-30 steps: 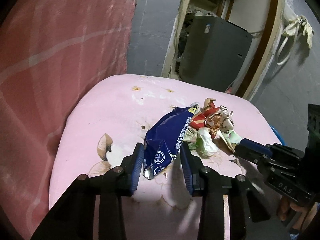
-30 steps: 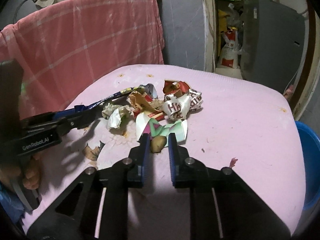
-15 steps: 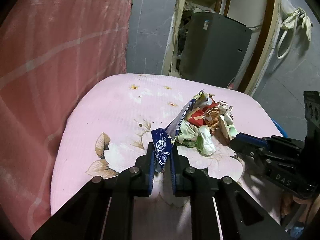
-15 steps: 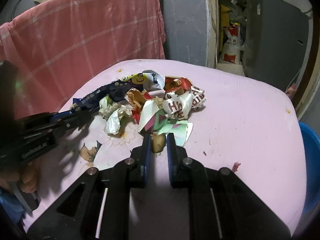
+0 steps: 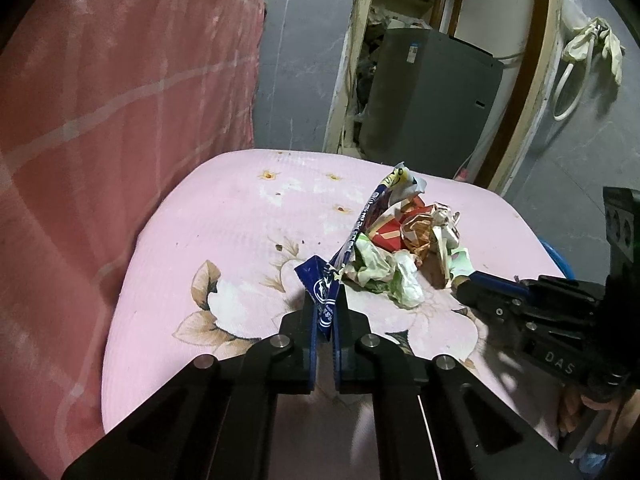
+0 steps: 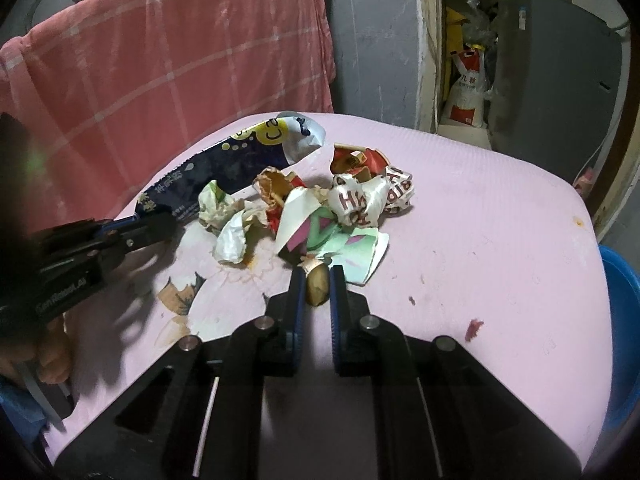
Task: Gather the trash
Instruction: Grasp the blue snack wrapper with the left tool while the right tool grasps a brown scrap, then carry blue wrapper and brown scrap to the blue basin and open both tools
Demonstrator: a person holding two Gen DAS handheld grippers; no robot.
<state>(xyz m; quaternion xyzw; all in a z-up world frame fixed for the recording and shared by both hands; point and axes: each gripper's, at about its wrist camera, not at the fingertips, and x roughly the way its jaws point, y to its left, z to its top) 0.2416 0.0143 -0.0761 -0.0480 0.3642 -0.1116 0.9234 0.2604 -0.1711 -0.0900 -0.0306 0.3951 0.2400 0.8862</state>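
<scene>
A dark blue snack bag [image 5: 362, 224] stands lifted on edge over the pink flowered table cover [image 5: 224, 220], with my left gripper [image 5: 325, 300] shut on its lower corner. In the right wrist view the same bag [image 6: 224, 164] stretches up from the left gripper [image 6: 160, 224]. Beside the bag lies a pile of crumpled wrappers and torn paper cups [image 6: 352, 200]. My right gripper [image 6: 317, 276] is closing at the pile's near edge, and its pads press on a small brown scrap [image 6: 317, 286]. Seen from the left wrist, the right gripper [image 5: 464, 286] touches the pile's right side.
A pink checked cloth [image 6: 180, 60] hangs behind and to the left of the table. A blue basin [image 6: 620, 320] sits off the table's right edge. A grey appliance [image 5: 428, 100] stands in the doorway beyond. A person's hand [image 6: 52, 360] holds the left gripper's handle.
The left jaws closed onto the blue bag's corner, and the bag rose from lying flat to standing on edge. The right jaws narrowed slightly around the brown scrap.
</scene>
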